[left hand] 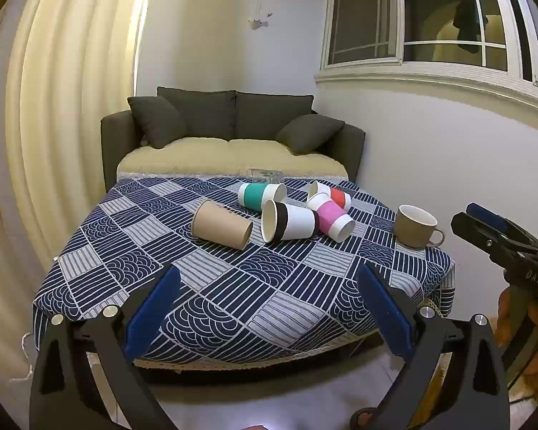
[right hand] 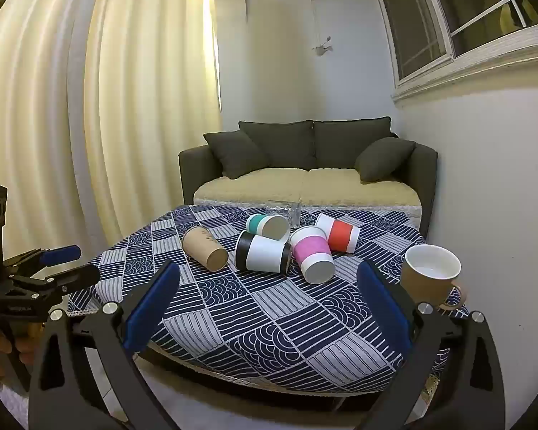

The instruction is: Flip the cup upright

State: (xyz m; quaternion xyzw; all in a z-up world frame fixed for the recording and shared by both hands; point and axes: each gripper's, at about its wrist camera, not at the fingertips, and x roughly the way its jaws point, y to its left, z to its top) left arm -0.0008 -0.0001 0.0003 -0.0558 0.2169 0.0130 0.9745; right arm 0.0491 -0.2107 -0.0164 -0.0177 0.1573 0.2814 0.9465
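- While both claws hover short of the patterned blue tablecloth (left hand: 233,286), the left gripper (left hand: 269,319) and right gripper (right hand: 269,315) stand spread wide — holding nothing.
- Five paper cups lie toppled mid-table: plain brown cup (left hand: 221,229), black-banded white cup (left hand: 288,220), pink-sleeved cup (left hand: 331,219) — teal-sleeved cup (left hand: 261,196), red-sleeved cup (left hand: 331,193) behind.
- Brown ceramic mug (left hand: 415,225) stands upright at the right edge.

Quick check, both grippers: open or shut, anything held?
Left gripper: open, holding nothing, short of the table.
Right gripper: open, holding nothing, also short of the cups.
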